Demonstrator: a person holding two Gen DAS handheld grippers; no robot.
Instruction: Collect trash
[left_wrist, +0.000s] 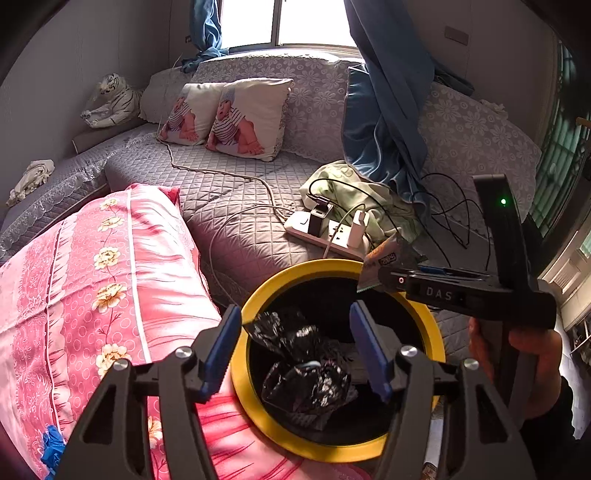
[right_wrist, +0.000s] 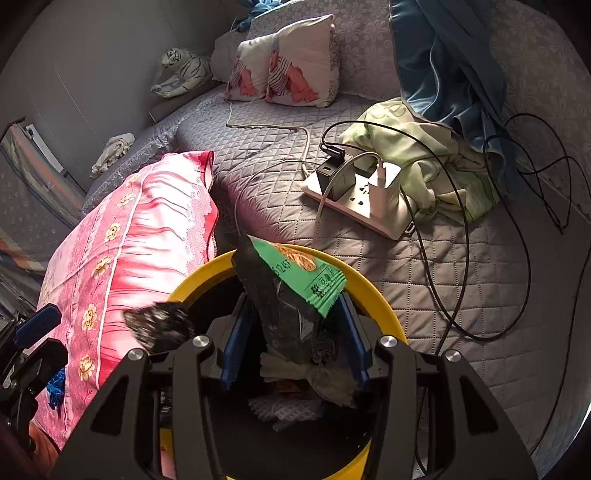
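On the bed (left_wrist: 229, 206), both claws are hanging over the yellow bin (left_wrist: 258, 406): left claw (left_wrist: 295, 350) released, right claw (right_wrist: 291, 339) loosely around wrappers (right_wrist: 295, 280)

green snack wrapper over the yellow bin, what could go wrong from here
1. The crinkled green snack wrapper sits between the right gripper's blue pads above the round yellow-rimmed bin; it may cling to a pad instead of dropping.
2. It pokes past the rim, so it might fall onto the grey quilted bed cover.
3. The crumpled black plastic bag lies inside beneath the open left gripper, which could snag it.
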